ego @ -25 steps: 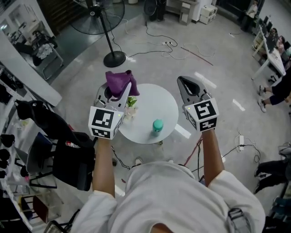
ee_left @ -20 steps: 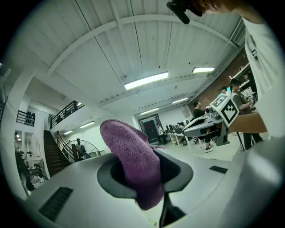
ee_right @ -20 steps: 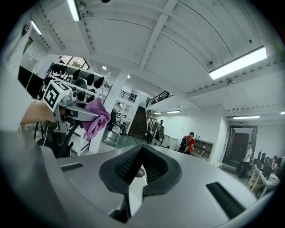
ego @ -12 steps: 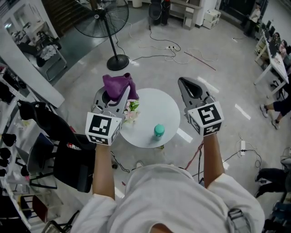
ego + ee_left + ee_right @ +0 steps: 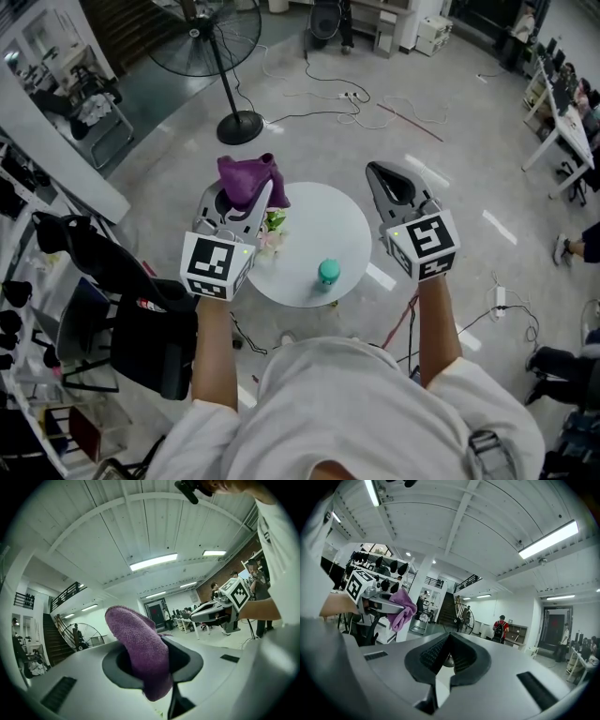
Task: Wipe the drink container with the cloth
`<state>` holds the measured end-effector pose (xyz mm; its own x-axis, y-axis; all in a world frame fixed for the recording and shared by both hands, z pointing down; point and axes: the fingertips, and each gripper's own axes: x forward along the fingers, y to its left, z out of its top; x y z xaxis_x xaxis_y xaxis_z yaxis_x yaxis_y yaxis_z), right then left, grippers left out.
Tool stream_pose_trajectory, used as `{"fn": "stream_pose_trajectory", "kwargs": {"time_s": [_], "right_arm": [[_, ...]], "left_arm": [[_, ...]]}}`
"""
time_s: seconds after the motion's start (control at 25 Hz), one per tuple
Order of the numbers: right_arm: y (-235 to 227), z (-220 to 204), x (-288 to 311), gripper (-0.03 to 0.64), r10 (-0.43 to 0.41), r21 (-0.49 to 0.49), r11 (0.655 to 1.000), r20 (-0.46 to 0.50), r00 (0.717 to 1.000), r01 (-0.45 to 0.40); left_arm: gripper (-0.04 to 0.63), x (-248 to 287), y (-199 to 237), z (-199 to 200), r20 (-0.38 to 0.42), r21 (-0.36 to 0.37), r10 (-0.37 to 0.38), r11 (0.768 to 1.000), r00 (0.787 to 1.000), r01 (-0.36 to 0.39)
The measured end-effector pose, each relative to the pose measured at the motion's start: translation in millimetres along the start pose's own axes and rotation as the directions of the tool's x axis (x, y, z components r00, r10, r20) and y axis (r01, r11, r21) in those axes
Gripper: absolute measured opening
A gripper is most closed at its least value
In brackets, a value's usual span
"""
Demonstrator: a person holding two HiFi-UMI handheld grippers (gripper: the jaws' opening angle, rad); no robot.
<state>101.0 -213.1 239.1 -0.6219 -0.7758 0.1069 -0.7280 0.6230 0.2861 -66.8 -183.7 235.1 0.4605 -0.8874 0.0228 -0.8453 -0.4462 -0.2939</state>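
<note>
Almost nothing has been moved since a second ago; both grippers are kept raised and level. The drink container is left untouched near the table's 6 o'clock edge. The purple cloth is pinched in the left gripper at 10 o'clock, presumably readied for wiping. The right gripper is held at 2 o'clock, jaws pressed together, empty, probably reserved for steadying. A fan is seen beyond, at 11 o'clock.

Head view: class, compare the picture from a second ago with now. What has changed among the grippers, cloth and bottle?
Nothing visibly changed. The left gripper stays shut on the purple terry cloth. The right gripper stays shut and empty. The small teal drink bottle stands untouched on the round white table between them.
</note>
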Motion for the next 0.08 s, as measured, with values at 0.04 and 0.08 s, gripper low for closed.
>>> {"fn": "stream_pose_trajectory", "kwargs": {"time_s": [0.04, 0.08], "right_arm": [[-0.7, -1.5, 1.4, 0.012, 0.0, 0.002, 1.0, -0.002, 1.0, 0.0], [-1.4, -3.1, 2.7, 0.012, -0.001, 0.003, 1.0, -0.004, 1.0, 0.001]], "left_arm": [[0.121, 1.9, 0.2, -1.6, -0.002, -0.002, -0.003, 1.0, 1.0, 0.003], [0.121, 3.9, 0.3, -3.3, -0.004, -0.003, -0.005, 1.0, 1.0, 0.005]]}}
